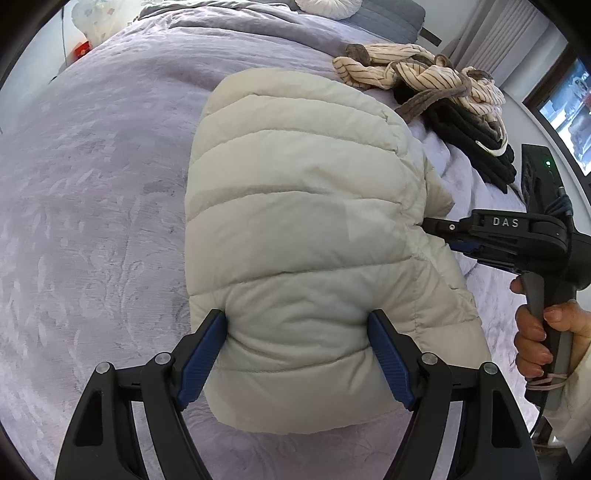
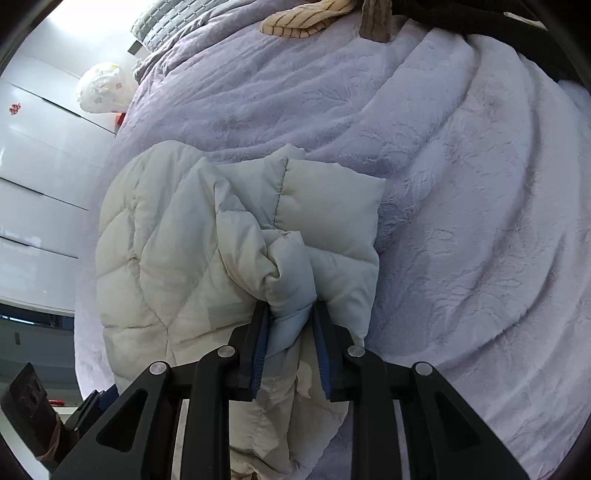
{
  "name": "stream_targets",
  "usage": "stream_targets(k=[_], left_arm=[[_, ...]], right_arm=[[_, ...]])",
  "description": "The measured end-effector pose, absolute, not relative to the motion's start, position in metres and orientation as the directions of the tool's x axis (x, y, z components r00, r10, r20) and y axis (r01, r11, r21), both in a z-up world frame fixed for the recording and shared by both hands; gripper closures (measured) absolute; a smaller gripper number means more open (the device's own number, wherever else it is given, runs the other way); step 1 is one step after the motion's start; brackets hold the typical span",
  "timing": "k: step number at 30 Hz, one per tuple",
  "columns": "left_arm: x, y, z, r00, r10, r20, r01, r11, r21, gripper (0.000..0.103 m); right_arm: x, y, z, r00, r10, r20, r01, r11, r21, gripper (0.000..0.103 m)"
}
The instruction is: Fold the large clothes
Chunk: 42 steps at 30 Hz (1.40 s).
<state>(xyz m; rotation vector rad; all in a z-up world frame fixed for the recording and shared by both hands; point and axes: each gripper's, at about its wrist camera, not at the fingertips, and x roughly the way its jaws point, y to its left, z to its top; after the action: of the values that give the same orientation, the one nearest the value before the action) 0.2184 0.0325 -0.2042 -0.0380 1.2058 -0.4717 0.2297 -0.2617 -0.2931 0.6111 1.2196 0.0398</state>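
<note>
A cream puffer jacket (image 1: 295, 229) lies folded on the lilac bedspread (image 1: 92, 184). My left gripper (image 1: 297, 332) stands wide apart, its blue pads on either side of the jacket's thick near edge, pressing into it. My right gripper (image 2: 290, 325) is shut on a bunched fold of the jacket (image 2: 221, 236) at its right side. It also shows in the left wrist view (image 1: 432, 227), reaching into the jacket's seam, held by a hand (image 1: 535, 332).
A heap of striped cream and black clothes (image 1: 443, 96) lies at the far right of the bed. Grey pillows (image 1: 388, 14) sit at the head. White cabinets (image 2: 37, 184) stand beside the bed. The bedspread (image 2: 461, 184) stretches to the right.
</note>
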Motion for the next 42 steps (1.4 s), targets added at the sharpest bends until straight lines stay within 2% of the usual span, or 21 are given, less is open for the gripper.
stream_targets(k=[20, 26, 28, 31, 33, 34, 37, 41, 42], left_arm=[[0.219, 0.048, -0.179, 0.3, -0.354, -0.886, 0.3, 0.917, -0.265, 0.025], [0.213, 0.052, -0.16, 0.307, -0.297, -0.904, 0.298, 0.932, -0.205, 0.025], [0.21, 0.056, -0.153, 0.302, -0.279, -0.911, 0.286, 0.939, -0.192, 0.025], [0.202, 0.063, -0.14, 0.303, -0.258, -0.917, 0.27, 0.946, -0.177, 0.023], [0.195, 0.069, -0.132, 0.314, -0.264, -0.912, 0.264, 0.947, -0.184, 0.009], [0.192, 0.07, -0.129, 0.319, -0.269, -0.909, 0.259, 0.947, -0.189, 0.008], [0.186, 0.081, -0.119, 0.307, -0.288, -0.907, 0.236, 0.946, -0.22, 0.007], [0.182, 0.088, -0.107, 0.298, -0.283, -0.912, 0.219, 0.95, -0.224, 0.007], [0.18, 0.089, -0.104, 0.298, -0.28, -0.913, 0.221, 0.95, -0.219, 0.0]], right_arm=[[0.211, -0.253, -0.247, 0.386, 0.385, -0.839, 0.253, 0.83, 0.497, 0.076], [0.197, -0.244, -0.226, 0.368, 0.38, -0.849, 0.246, 0.841, 0.483, 0.076], [0.189, -0.237, -0.215, 0.355, 0.367, -0.86, 0.243, 0.852, 0.464, 0.067], [0.177, -0.227, -0.2, 0.348, 0.356, -0.867, 0.234, 0.863, 0.448, 0.062], [0.169, -0.218, -0.19, 0.341, 0.342, -0.876, 0.224, 0.875, 0.429, 0.056], [0.164, -0.213, -0.185, 0.337, 0.332, -0.881, 0.219, 0.882, 0.417, 0.052], [0.153, -0.203, -0.171, 0.336, 0.296, -0.894, 0.222, 0.898, 0.38, 0.046], [0.14, -0.195, -0.156, 0.338, 0.266, -0.903, 0.24, 0.903, 0.356, 0.044], [0.137, -0.193, -0.153, 0.336, 0.259, -0.906, 0.245, 0.904, 0.349, 0.043]])
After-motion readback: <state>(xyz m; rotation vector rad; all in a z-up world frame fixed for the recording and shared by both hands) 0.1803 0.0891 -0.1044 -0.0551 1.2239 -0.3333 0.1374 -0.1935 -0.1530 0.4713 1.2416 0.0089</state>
